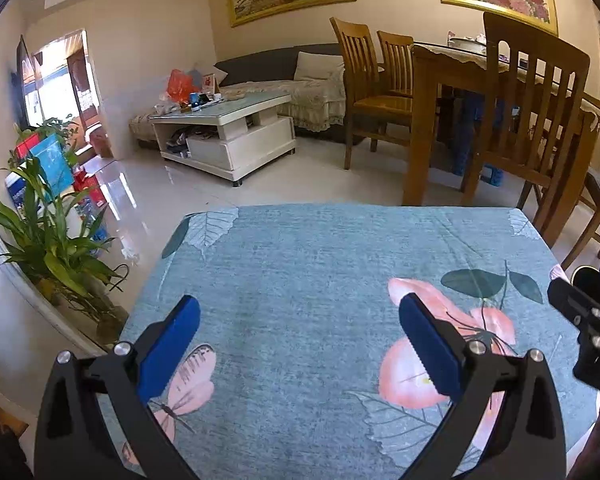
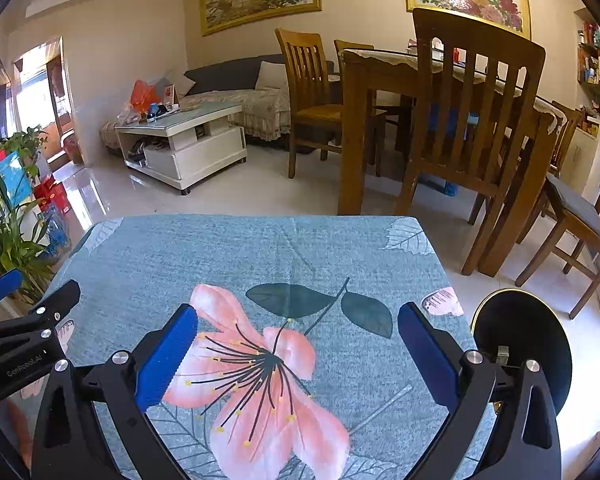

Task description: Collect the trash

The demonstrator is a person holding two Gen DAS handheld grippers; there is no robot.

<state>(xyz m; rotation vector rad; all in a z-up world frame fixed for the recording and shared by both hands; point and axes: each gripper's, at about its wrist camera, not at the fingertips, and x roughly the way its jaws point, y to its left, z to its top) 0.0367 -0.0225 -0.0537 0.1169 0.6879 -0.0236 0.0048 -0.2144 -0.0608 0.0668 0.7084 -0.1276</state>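
My left gripper [image 1: 300,320] is open and empty above a table with a blue floral cloth [image 1: 300,256]. My right gripper [image 2: 298,328] is open and empty above the same cloth [image 2: 260,248], over a pink flower print. A black round bin [image 2: 528,344] stands on the floor just right of the table, beside my right gripper; a small pale scrap [image 2: 502,354] lies inside it. The bin's rim shows at the right edge of the left wrist view [image 1: 592,280]. No loose trash shows on the cloth. The left gripper's body [image 2: 24,336] shows at the left of the right wrist view.
A wooden dining table with chairs [image 2: 472,120] stands beyond the table on the right. A white coffee table [image 2: 188,136] and a sofa [image 2: 236,80] are further back. Potted plants [image 1: 48,240] and coloured boxes stand on the left by the wall.
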